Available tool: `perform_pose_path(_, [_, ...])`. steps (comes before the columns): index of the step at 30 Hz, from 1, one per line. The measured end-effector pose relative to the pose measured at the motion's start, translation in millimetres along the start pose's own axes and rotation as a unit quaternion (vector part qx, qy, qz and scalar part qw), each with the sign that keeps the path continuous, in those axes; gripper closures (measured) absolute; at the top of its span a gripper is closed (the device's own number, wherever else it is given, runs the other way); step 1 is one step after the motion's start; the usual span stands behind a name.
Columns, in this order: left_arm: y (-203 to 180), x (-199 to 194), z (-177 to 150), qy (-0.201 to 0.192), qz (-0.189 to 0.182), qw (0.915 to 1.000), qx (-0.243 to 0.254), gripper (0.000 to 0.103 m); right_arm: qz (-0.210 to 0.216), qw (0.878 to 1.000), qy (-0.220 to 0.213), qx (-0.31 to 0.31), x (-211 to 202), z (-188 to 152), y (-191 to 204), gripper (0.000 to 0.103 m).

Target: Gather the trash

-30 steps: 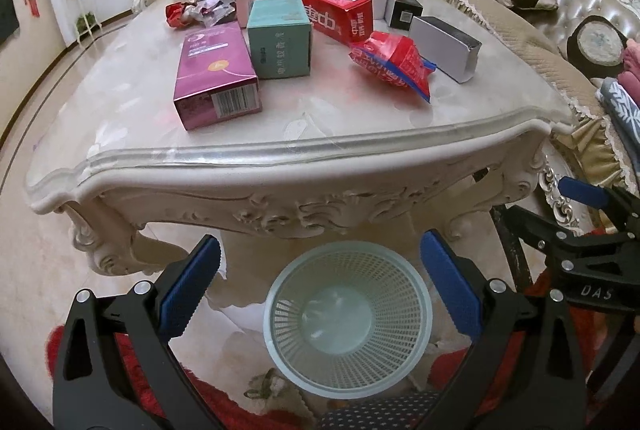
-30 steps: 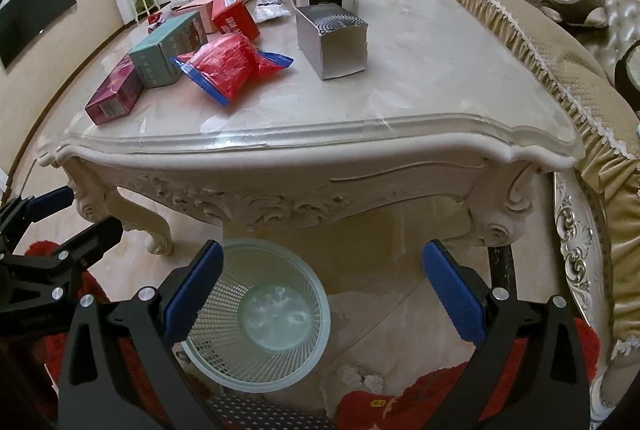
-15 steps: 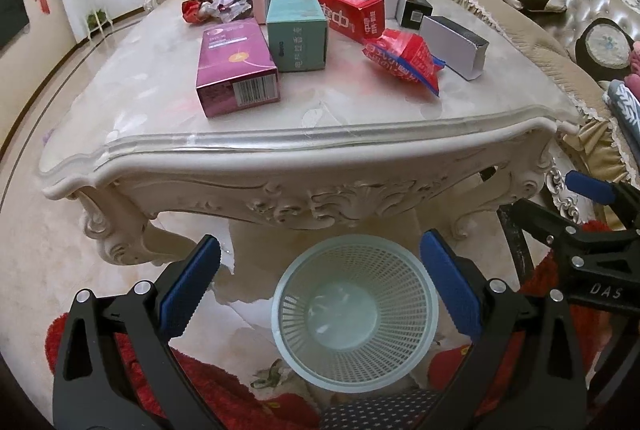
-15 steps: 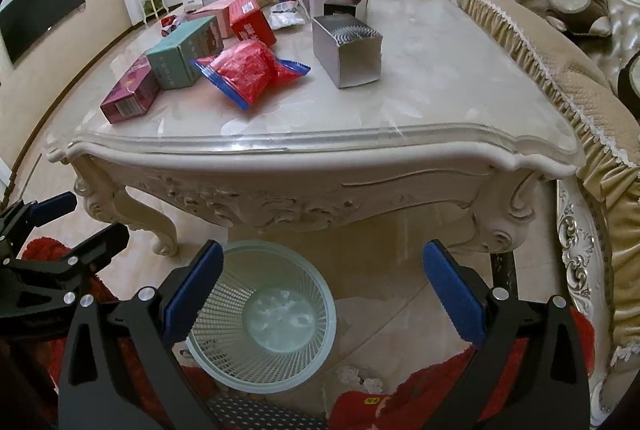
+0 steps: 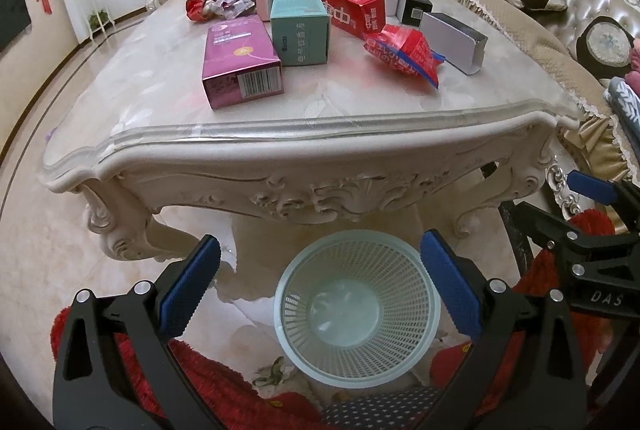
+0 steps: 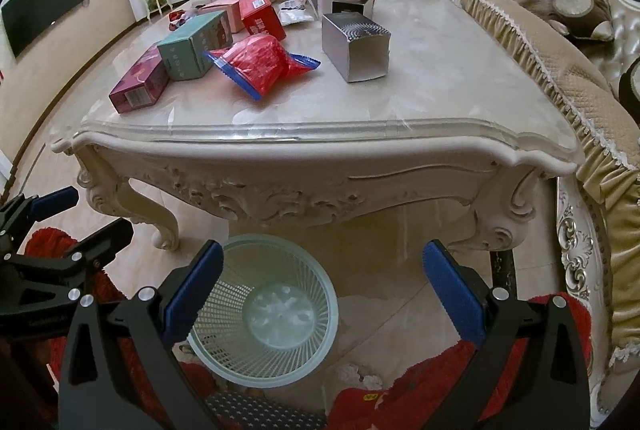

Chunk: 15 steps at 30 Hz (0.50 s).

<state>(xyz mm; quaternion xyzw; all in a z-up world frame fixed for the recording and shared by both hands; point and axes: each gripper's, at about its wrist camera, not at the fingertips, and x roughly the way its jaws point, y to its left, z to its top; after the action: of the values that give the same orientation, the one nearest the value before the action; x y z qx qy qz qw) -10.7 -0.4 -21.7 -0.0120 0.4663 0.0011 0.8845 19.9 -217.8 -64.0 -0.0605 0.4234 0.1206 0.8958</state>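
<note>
A pale green mesh waste basket [image 5: 357, 308] stands on the floor in front of the marble table [image 5: 360, 117]; it also shows in the right wrist view [image 6: 262, 312]. On the table lie a magenta box [image 5: 240, 63], a teal box [image 5: 300, 29], a red box [image 5: 352, 7], a red snack bag [image 5: 404, 49] and a silver box [image 5: 454, 39]. In the right wrist view the red snack bag [image 6: 260, 63] and silver box [image 6: 356, 45] are nearest. My left gripper [image 5: 320, 288] and my right gripper [image 6: 324, 290] are both open and empty, low above the basket.
More boxes and crumpled wrappers [image 5: 218, 5] crowd the table's far end. A beige sofa [image 6: 560, 69] runs along the right side. A red rug [image 5: 140, 362] lies on the floor under the grippers. The carved table legs [image 5: 116, 226] flank the basket.
Both grippers have risen and tilted up a little, so the table top shows more fully and the basket sits lower in view. Both stay open.
</note>
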Motion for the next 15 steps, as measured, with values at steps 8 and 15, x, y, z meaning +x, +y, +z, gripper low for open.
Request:
perform_pose_path(8, [-2.2,4.0,-2.2,0.009,0.002,1.0,0.003,0.006,0.001,1.0,0.007,0.001,4.5,-0.5,-1.1,0.007])
perform_pose_path(15, [-1.8,9.9,-0.3,0.016,0.007,0.9998,0.003,0.006,0.006,1.0,0.011,0.001,9.4,0.0,-0.9,0.007])
